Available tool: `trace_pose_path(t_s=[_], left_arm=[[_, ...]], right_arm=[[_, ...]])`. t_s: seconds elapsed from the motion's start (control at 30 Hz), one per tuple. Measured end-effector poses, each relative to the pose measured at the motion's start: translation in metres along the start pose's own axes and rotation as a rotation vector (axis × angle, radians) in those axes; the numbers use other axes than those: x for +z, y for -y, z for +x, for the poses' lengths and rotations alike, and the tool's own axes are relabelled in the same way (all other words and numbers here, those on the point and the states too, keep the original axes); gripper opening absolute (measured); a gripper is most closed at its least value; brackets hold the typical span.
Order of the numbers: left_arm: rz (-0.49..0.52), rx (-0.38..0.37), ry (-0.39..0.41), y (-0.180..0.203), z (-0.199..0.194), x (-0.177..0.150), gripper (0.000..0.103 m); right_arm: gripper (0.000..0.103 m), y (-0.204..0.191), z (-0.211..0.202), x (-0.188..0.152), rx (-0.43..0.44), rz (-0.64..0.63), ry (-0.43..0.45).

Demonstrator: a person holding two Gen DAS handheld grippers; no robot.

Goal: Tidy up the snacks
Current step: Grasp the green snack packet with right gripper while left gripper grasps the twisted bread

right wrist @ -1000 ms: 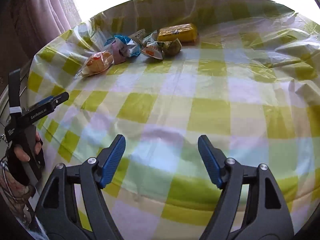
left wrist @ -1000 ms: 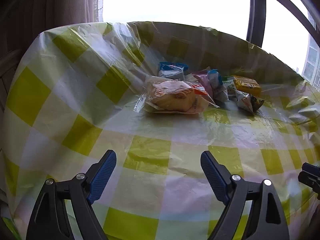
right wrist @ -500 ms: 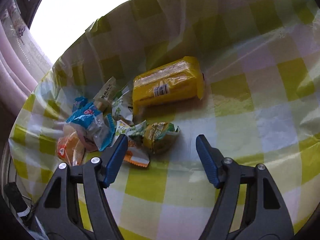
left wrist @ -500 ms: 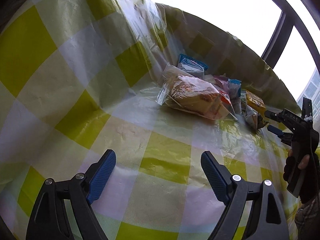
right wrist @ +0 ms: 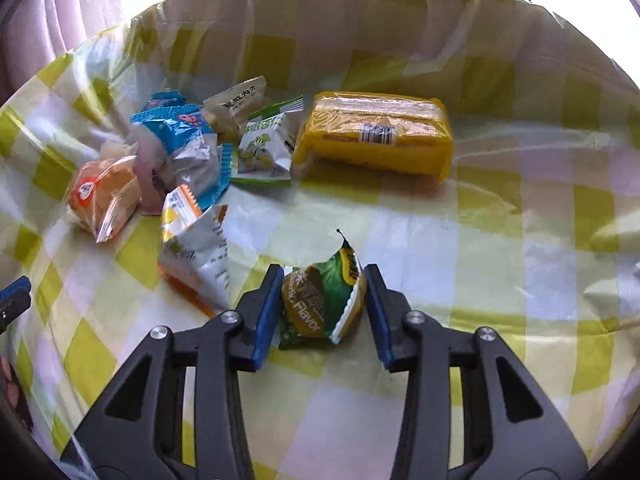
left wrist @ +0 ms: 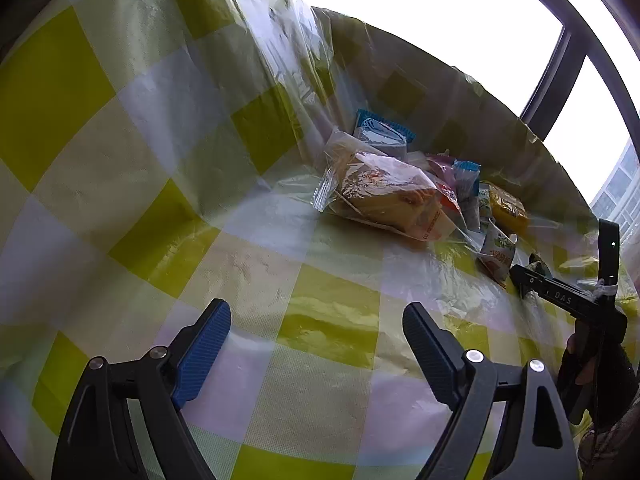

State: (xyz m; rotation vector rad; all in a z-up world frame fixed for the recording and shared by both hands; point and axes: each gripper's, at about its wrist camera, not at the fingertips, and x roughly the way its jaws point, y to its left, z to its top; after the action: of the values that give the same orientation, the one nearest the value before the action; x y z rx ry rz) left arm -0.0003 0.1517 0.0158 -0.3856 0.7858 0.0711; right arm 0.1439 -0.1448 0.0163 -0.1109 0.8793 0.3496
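Right gripper point(right wrist: 322, 304) closing, ribbed blue pads squeezing crinkly green snack packet point(right wrist: 320, 304) | left gripper point(left wrist: 316, 344) spread wide, empty | glossy checked tablecloth point(left wrist: 328, 312)

Left gripper point(left wrist: 316, 344) showed black triangular arms, silver screws, ribbed blue pads; right gripper point(right wrist: 322, 312) looked the same build, blue pads, silver screws; seen from the left, white letters "DAS" marked its black frame.
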Motion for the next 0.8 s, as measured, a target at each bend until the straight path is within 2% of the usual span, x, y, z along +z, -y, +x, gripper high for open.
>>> trace_pose_path(t_s=[0.2,0.3,0.4,0.5,0.57,0.6,0.63,0.67,0.73,0.77,0.8], left_arm=[[0.0,0.016,-0.016,0.004,0.001,0.002,0.09],[-0.032,-0.024,-0.067,0.012,0.014,0.017,0.091],[-0.073,-0.022,-0.082,0.03,0.036,0.04,0.091],[-0.029,0.004,-0.062,0.058,0.05,0.066,0.091],[0.075,0.018,0.008,0.082,0.04,0.084,0.091],[0.131,0.037,0.017,0.093,0.036,0.093,0.091],[0.128,0.061,0.004,0.098,0.034,0.102,0.091],[0.046,0.078,-0.013,0.095,0.034,0.113,0.091],[-0.217,0.112,-0.029,0.076,0.038,0.129,0.091],[-0.31,0.151,-0.035,0.067,0.042,0.134,0.091],[-0.361,0.198,-0.049,0.064,0.051,0.14,0.091]], right_arm=[[0.043,0.01,-0.019,-0.028,0.035,0.024,0.006],[0.044,0.003,-0.02,-0.033,0.02,0.003,0.001],[0.045,-0.004,-0.016,-0.027,0.001,-0.015,-0.005],[0.045,-0.008,-0.016,-0.028,-0.011,-0.026,-0.006],[0.045,-0.009,-0.014,-0.028,-0.011,-0.025,-0.006],[0.045,-0.009,-0.014,-0.026,-0.012,-0.025,-0.007],[0.045,-0.009,-0.013,-0.026,-0.014,-0.026,-0.007],[0.045,-0.01,-0.013,-0.026,-0.014,-0.027,-0.007],[0.045,-0.008,-0.014,-0.026,-0.007,-0.022,-0.007],[0.046,-0.008,-0.014,-0.026,-0.005,-0.02,-0.007],[0.046,-0.007,-0.015,-0.026,-0.005,-0.02,-0.007]])
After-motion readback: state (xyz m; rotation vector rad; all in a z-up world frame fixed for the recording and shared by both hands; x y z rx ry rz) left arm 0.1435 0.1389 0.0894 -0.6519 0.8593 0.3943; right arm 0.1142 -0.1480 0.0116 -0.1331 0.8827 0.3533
